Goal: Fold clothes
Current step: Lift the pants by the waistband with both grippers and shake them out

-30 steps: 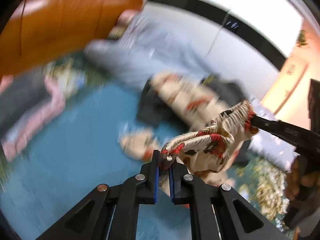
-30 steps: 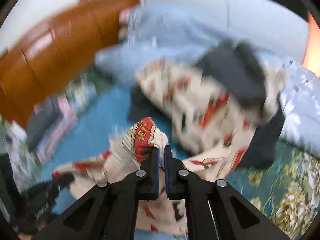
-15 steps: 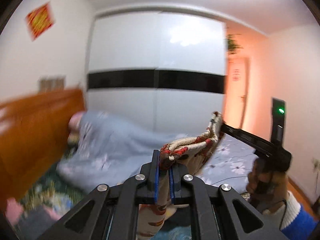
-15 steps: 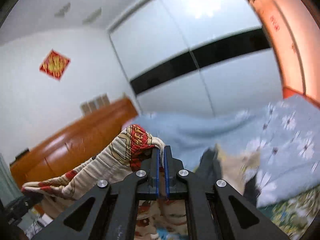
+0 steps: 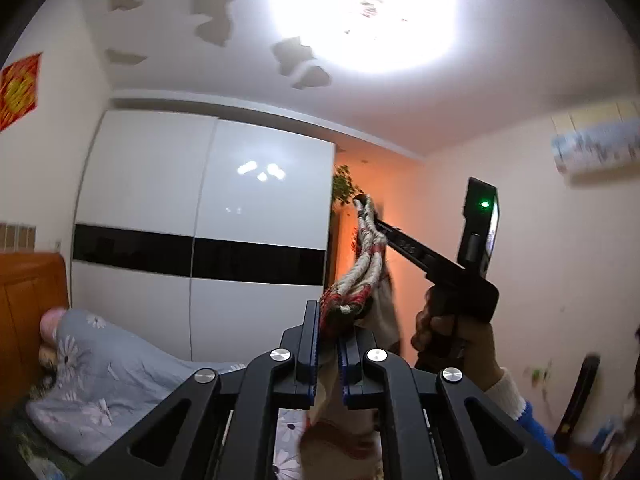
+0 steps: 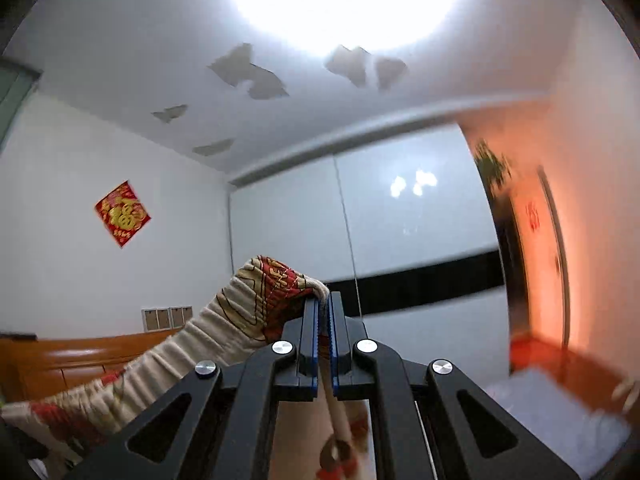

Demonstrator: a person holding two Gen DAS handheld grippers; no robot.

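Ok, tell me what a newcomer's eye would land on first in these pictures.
First, the cream garment with red and gold print, stretched between the left gripper and the right gripper, both shut on its bunched edge in the lower middle of each view. Next, the glaring round ceiling light at the top, ringed by patches of peeled paint. Behind stands the glossy white wardrobe with a black band.

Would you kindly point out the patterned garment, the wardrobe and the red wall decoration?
Patterned garment [image 6: 240, 312]: right wrist view, cream gathered edge.
Wardrobe [image 5: 256, 184]: left wrist view, white upper door panel.
Red wall decoration [image 6: 122, 213]: right wrist view, its gold centre.
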